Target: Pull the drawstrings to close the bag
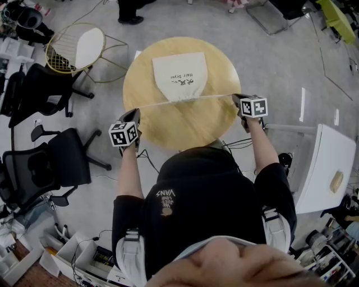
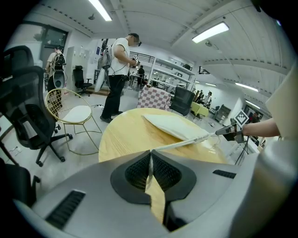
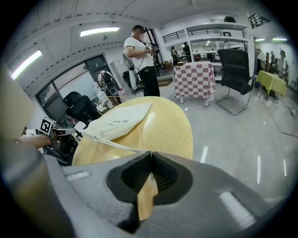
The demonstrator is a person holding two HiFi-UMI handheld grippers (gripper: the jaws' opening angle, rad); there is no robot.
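A cream drawstring bag [image 1: 179, 74] lies flat on the round wooden table [image 1: 185, 126], its gathered mouth [image 1: 182, 100] towards me. A white drawstring [image 1: 160, 103] runs taut from the mouth out to both sides. My left gripper [image 1: 136, 112] is shut on its left end at the table's left edge. My right gripper [image 1: 236, 97] is shut on the right end at the right edge. In the left gripper view the string [image 2: 179, 144] leads from the shut jaws to the bag [image 2: 170, 125]. The right gripper view shows the string [image 3: 116, 145] running to the bag [image 3: 118, 122].
A gold wire chair [image 1: 76, 47] with a white seat stands beyond the table on the left. Black office chairs [image 1: 56, 162] crowd the left side. A white table [image 1: 325, 168] is at the right. A person [image 1: 132, 10] stands beyond the table.
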